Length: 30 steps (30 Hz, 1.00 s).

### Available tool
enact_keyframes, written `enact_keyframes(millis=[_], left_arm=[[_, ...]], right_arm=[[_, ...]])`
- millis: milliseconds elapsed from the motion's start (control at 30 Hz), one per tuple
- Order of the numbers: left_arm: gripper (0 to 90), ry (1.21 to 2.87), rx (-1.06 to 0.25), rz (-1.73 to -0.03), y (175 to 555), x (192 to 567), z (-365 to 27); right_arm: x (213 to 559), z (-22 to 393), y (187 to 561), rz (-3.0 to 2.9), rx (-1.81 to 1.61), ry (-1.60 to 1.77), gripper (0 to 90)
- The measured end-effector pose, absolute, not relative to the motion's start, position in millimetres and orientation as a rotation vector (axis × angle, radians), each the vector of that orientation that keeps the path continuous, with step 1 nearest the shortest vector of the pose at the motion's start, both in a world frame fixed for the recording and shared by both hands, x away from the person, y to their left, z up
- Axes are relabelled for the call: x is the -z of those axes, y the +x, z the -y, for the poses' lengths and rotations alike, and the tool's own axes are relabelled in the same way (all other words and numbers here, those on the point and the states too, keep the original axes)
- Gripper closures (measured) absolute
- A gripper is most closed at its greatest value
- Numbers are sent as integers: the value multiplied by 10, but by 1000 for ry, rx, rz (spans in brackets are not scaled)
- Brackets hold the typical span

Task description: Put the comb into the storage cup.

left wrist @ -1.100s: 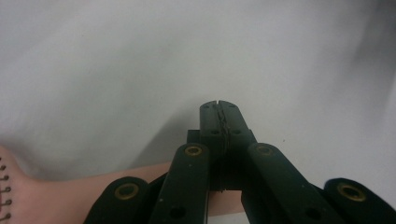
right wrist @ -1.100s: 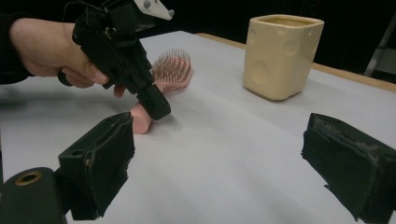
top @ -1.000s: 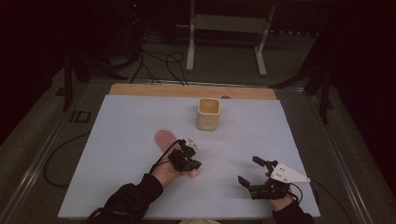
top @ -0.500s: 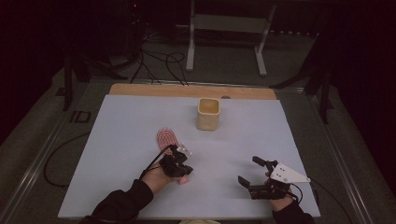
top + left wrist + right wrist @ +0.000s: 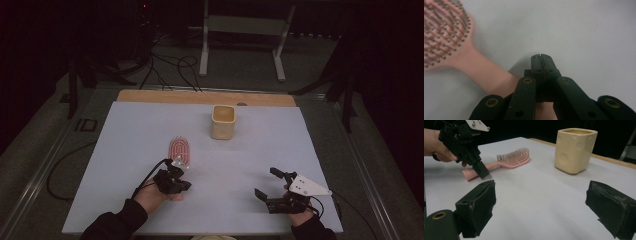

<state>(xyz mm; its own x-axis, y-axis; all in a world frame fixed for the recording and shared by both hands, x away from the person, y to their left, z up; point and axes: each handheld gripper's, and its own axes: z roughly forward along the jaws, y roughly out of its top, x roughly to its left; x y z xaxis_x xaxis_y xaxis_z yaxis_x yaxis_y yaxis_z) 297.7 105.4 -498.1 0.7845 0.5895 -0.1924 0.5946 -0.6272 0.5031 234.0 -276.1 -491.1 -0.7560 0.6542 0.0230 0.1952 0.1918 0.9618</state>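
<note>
Nearest me, my right gripper [image 5: 270,187] sits low over the front right of the white table [image 5: 125,135], its jaws spread wide with nothing between them. I judge it is parked there to stay out of the way, since it is well apart from everything else. To the left and a touch farther out, my left gripper [image 5: 182,176] is angled down toward the table with its jaws pressed together on nothing; in the left gripper view the pads meet along a thin seam over bare table. The pink hairbrush [image 5: 180,149] lies flat just beyond it, bristles up, its handle [image 5: 477,171] pointing back toward me and passing right beside the closed tips, which reads to me as a line-up on the handle before a grab, though the jaws would have to open first. Whether the tips touch the handle I cannot tell. Farther back, near the middle of the table, a cream cup [image 5: 223,121] stands upright and open-topped, well apart from the brush, perhaps where the brush is meant to go. Behind it runs the wooden edge [image 5: 150,96].
</note>
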Motion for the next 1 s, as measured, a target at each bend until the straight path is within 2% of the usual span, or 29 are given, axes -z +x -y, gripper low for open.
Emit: enact_keyframes(millis=[1000], left_arm=[[900,2452,-65,-1019,2852,4957,-1731]], right_arm=[[4899,2763,2332,-2075,-1588,794,90]])
